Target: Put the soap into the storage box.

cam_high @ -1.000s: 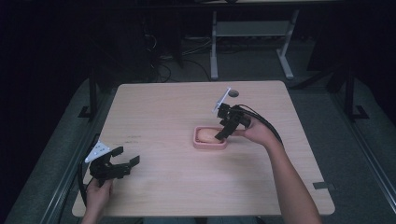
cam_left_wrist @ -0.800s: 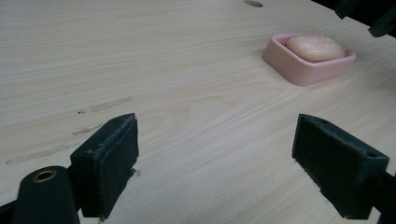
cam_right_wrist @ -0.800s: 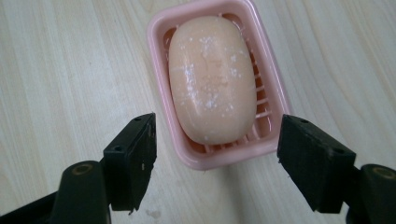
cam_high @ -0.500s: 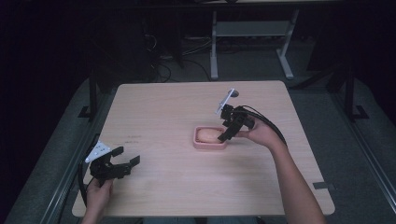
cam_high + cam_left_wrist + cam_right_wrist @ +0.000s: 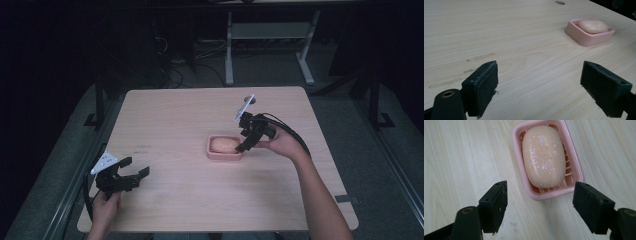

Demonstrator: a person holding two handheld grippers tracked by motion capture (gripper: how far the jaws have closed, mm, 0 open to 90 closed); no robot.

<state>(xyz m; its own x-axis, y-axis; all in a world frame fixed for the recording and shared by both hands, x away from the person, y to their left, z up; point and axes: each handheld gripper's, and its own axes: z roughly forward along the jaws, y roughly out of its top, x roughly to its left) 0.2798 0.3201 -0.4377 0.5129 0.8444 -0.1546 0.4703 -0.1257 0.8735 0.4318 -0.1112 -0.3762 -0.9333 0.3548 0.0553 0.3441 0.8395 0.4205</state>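
The right gripper has its fingers spread wide, empty, just short of the pink soap dish holding soap. The left gripper is likewise spread above bare surface.

A dim lab or workshop room: a plain light-wood table stands on grey carpet, with loose cables on the floor beyond its far left corner and a white metal desk frame behind its far edge.

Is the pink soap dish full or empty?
Full. A peach bar of soap lies inside the soap dish, covering most of its ribbed floor.
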